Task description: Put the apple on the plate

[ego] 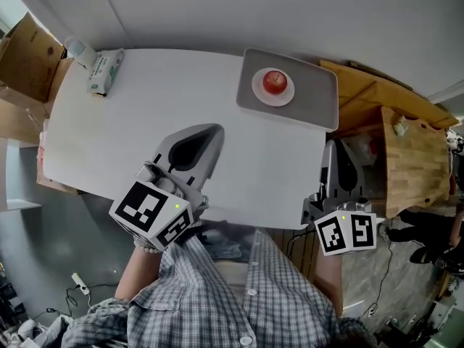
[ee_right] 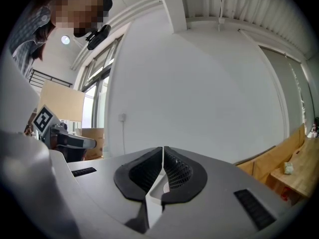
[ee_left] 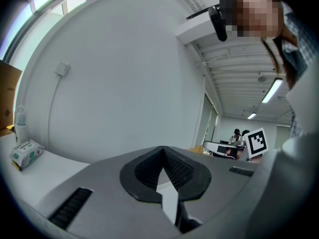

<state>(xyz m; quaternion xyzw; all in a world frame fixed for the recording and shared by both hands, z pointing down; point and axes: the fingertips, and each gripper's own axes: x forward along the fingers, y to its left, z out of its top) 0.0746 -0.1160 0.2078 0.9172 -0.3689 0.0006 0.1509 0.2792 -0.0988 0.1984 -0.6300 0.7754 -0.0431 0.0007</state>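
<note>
The red apple (ego: 275, 82) sits on a small white plate (ego: 259, 92), which rests on a grey tray (ego: 312, 93) at the far right of the white table (ego: 145, 129). My left gripper (ego: 215, 128) hovers over the table's near middle, shut and holding nothing, well short of the tray. My right gripper (ego: 330, 144) is at the table's near right corner, also shut and empty. In the left gripper view the jaws (ee_left: 163, 149) meet tip to tip, and in the right gripper view the jaws (ee_right: 163, 148) do the same. Neither gripper view shows the apple clearly.
A green tissue pack (ego: 105, 71) and a small bottle (ego: 78, 50) stand at the table's far left corner. A cardboard box (ego: 22, 56) is left of the table, and a wooden bench (ego: 413, 158) runs along the right. A wall rises behind the table.
</note>
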